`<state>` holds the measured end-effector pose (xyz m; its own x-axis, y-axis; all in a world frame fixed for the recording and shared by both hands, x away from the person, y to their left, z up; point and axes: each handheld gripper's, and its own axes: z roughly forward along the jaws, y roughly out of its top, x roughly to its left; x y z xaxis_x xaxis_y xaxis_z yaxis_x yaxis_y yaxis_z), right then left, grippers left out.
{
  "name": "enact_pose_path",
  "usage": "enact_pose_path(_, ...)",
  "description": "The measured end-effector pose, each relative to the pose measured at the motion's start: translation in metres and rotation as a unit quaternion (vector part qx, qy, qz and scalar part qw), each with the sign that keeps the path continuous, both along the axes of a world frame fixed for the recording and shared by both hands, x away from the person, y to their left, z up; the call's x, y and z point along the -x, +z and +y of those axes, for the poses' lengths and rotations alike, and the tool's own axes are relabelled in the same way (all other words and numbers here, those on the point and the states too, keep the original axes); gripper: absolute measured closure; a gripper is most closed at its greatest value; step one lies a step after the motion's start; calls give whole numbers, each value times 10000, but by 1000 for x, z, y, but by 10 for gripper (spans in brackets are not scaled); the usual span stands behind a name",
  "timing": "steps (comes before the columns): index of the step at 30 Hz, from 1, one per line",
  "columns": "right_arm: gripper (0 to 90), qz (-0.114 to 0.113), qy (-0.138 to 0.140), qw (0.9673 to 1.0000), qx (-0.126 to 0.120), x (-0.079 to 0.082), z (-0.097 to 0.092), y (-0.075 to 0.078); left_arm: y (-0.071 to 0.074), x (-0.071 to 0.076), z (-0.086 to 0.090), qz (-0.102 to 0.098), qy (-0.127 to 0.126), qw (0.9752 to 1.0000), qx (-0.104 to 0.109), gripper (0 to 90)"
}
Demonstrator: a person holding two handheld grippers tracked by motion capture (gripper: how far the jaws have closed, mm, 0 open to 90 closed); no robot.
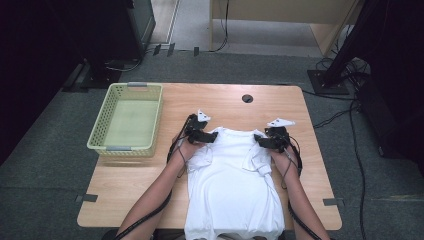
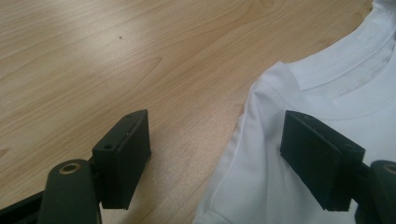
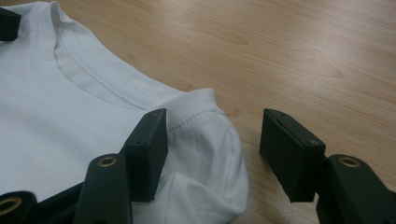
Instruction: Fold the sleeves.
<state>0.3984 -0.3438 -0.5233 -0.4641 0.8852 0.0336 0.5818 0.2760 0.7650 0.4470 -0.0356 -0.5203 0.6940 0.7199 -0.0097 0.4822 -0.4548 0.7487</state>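
Bottom centre of the high view: white T-shirt (image 1: pixel 232 190) lying flat on the wooden table (image 1: pixel 320 150), hem hanging off the near edge at the bottom of the frame, collar pointing up toward mid-frame, both sleeves folded inward over the chest. Two forearms come in from the bottom corners, one along each side of the shirt. Left gripper (image 1: pixel 206 136) sits at the shirt's shoulder left of the collar; right gripper (image 1: pixel 264 141) at the shoulder right of the collar (both near mid-frame, roughly level with each other). Left gripper view: jaws parted, nothing pinched; the shoulder edge of the T-shirt (image 2: pixel 289 154) runs up between them, the right-hand jaw over the cloth at lower right, the left-hand jaw over bare table (image 2: pixel 116 60) at lower left, collar ribbing in the upper right corner. Right gripper view: jaws also apart and not clamped on anything; the folded, puffed sleeve of the T-shirt (image 3: pixel 205 154) bulges in the gap at lower centre, the left-hand jaw lying over the cloth, the right-hand jaw over bare table (image 3: pixel 303 56); whether the pads touch the fabric I cannot tell. The collar curves off to the upper left, where a black corner of the left gripper (image 3: pixel 8 23) shows at the frame edge. Farther back, upper left of the high view: pale green basket (image 1: pixel 150 120) on the table's left side, well apart from the shirt. A small dark round hole (image 1: pixel 247 98) near the far table edge, upper centre.
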Motion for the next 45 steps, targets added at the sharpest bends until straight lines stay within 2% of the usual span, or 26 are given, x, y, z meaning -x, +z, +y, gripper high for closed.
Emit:
enact_pose_path(2,430,-6,3,10000,-2,0,0,0,0,0,0,-11,-5,10000,16,259)
enact_pose_path(3,445,-10,4,10000,-2,-1,1,0,0,1,1,-33,-14,10000,46,317)
enact_pose_path(7,555,-33,84,10000,-27,0,3,0,1,1,2,-63,-20,9999,76,407)
enact_pose_path(20,734,-60,156,9998,-46,-2,10,1,1,5,0,-80,-153,9997,163,682)
enact_pose_path(24,844,-44,229,9997,-81,-2,12,1,1,3,2,-70,-136,9997,164,764)
enact_pose_path(29,869,57,157,9998,-89,-4,17,2,1,4,1,-16,-201,9995,226,869)
enact_pose_path(33,875,164,127,9997,85,-6,22,6,3,1,2,173,-77,9994,274,895)
enact_pose_path(35,877,304,120,9995,46,-9,23,8,5,-1,4,314,-12,9991,288,896)
enact_pose_path(37,877,415,120,9990,-105,-13,22,10,7,-3,7,418,13,9988,269,897)
enact_pose_path(39,876,421,69,9985,-348,-15,20,14,8,-6,12,529,95,9981,297,900)
enact_pose_path(40,877,392,53,9984,-405,-16,20,17,9,-7,15,550,110,9978,346,900)
enact_pose_path(42,876,316,58,9989,-349,-17,22,21,10,-8,19,533,162,9974,466,900)
enact_pose_path(45,876,337,110,9991,-250,-21,26,23,14,-9,21,476,176,9976,462,900)
